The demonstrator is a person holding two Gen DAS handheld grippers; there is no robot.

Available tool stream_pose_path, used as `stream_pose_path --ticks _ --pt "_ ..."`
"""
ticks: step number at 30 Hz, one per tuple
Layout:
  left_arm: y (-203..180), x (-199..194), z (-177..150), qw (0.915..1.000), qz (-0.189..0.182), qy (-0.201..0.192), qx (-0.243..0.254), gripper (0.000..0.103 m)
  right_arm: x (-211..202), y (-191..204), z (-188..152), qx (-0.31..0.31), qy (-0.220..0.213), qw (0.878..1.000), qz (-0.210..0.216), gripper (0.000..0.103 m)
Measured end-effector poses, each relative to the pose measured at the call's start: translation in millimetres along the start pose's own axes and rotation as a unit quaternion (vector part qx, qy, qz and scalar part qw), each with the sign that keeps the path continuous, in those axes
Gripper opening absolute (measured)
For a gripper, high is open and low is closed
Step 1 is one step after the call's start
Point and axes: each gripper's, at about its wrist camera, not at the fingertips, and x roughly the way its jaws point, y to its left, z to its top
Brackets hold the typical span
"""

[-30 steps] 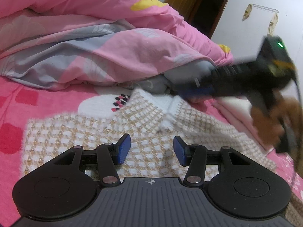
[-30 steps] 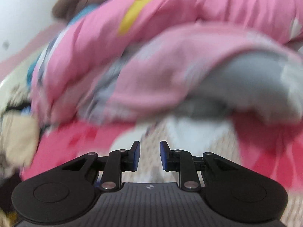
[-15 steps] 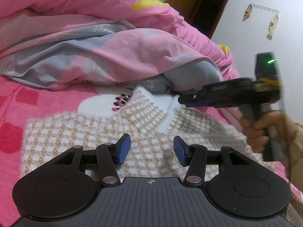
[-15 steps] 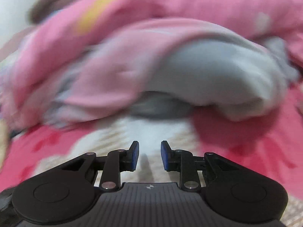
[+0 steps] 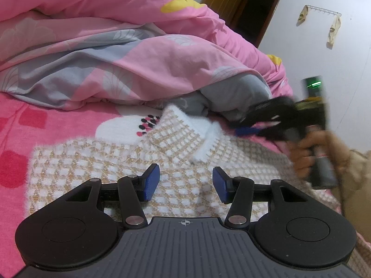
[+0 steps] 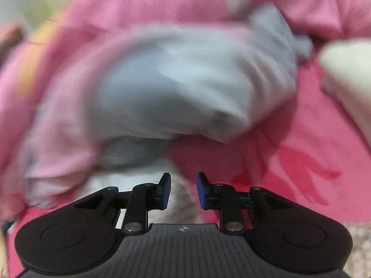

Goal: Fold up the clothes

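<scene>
A fuzzy white and tan checked sweater [image 5: 97, 162] lies flat on the pink bed sheet [image 5: 27, 120], its white-edged collar [image 5: 204, 136] pointing toward the duvet. My left gripper [image 5: 185, 181] hovers just over the sweater's middle, open, nothing between its blue pads. In the left wrist view a hand [image 5: 306, 155] holds my right gripper [image 5: 245, 131] at the right, blurred, its tips near the collar's right side. In the right wrist view the right gripper [image 6: 183, 190] stands open with a narrow gap, a strip of the sweater [image 6: 180, 203] blurred below it.
A bunched pink and grey duvet [image 5: 129, 53] rises right behind the sweater. A grey garment [image 5: 234, 95] pokes out under its edge. A brown door [image 5: 234, 2] and a wall hook rail [image 5: 322, 11] stand beyond the bed. A pale object [image 6: 347, 69] sits at the right.
The right gripper has swung rightward and dropped lower beside the collar, still moving fast and blurred. My left gripper and the sweater have stayed put.
</scene>
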Motion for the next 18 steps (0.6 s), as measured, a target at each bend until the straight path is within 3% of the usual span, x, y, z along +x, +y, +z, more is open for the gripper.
stream_pose_path --ticks 2,5,9,13,15,18 --pt "-0.2 -0.1 0.1 1.0000 0.000 0.000 0.000 0.051 -21.8 16.2 -7.8 -0.026 -0.001 0.999 0.044 0.026" --pt "-0.7 0.2 0.2 1.0000 0.001 0.001 0.001 0.051 -19.4 35.8 -28.6 -0.046 0.057 0.993 0.094 0.027" --pt "-1.3 0.2 0.8 1.0000 0.000 0.002 0.002 0.052 11.3 45.9 -50.7 -0.054 0.100 0.991 0.064 0.025" --pt "-0.5 1.0 6.6 1.0000 -0.002 0.003 -0.002 0.058 -70.1 48.4 -47.5 -0.039 0.028 0.995 0.092 0.029" --pt "-1.4 5.9 14.5 0.9999 0.005 0.009 -0.002 0.059 -106.7 43.2 -55.2 -0.050 0.012 0.995 0.089 0.036" --pt "-2.7 13.4 26.5 0.9997 0.016 0.019 -0.001 0.063 -149.9 35.2 -65.6 -0.068 -0.001 0.995 0.074 0.038"
